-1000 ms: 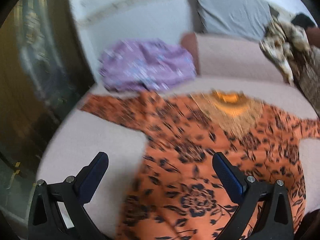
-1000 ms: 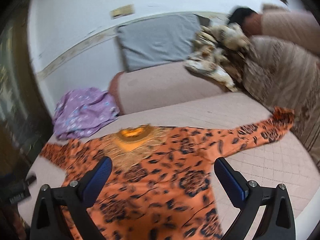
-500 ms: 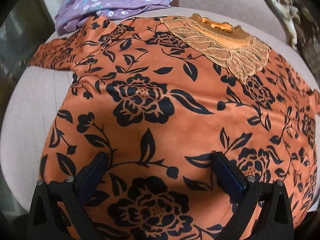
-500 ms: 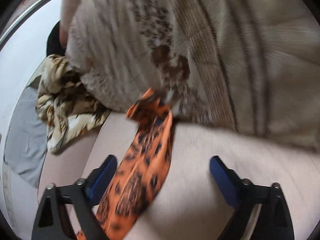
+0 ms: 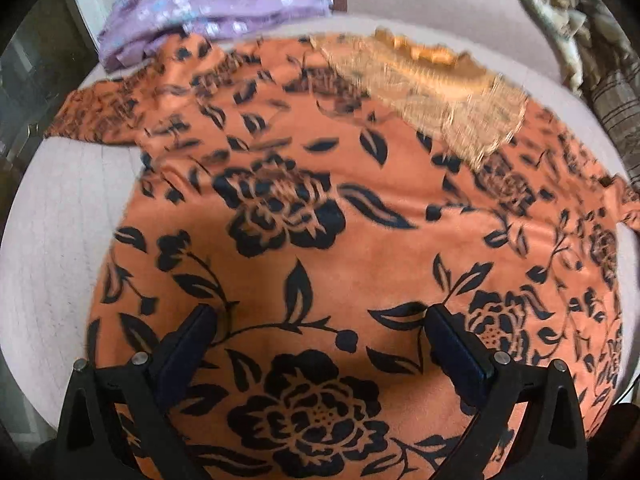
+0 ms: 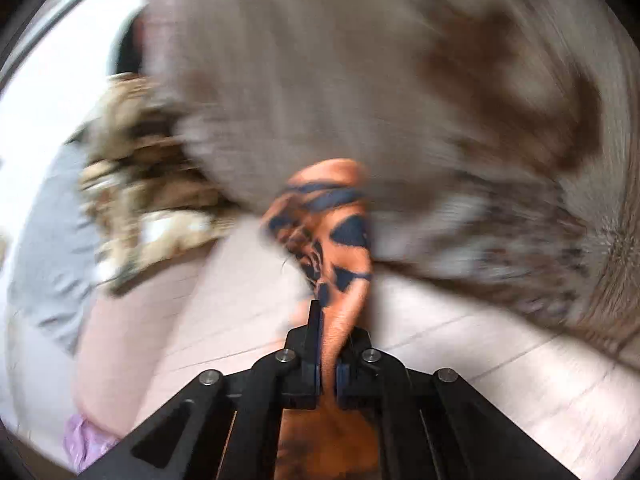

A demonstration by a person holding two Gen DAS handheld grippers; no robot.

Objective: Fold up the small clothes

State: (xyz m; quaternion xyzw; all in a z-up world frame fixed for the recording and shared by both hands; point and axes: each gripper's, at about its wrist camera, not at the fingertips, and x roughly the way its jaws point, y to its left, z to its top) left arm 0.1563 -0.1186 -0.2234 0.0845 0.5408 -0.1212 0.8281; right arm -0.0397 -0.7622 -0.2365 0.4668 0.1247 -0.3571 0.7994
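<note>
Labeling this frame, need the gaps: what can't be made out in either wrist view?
- Left wrist: hem of the orange floral top hidden under the open left gripper and cut by the bottom edge.
- Left wrist: lace collar and purple garment motion-blurred.
- Right wrist: right gripper shut on the sleeve; brown fabric behind it too blurred to identify.

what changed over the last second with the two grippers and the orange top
The right gripper swung from over the middle of the orange floral top out to its sleeve and shut its jaws on it. The left gripper came down close over the top's body, jaws still open, holding nothing. The top stays spread flat and the purple garment has not moved.
</note>
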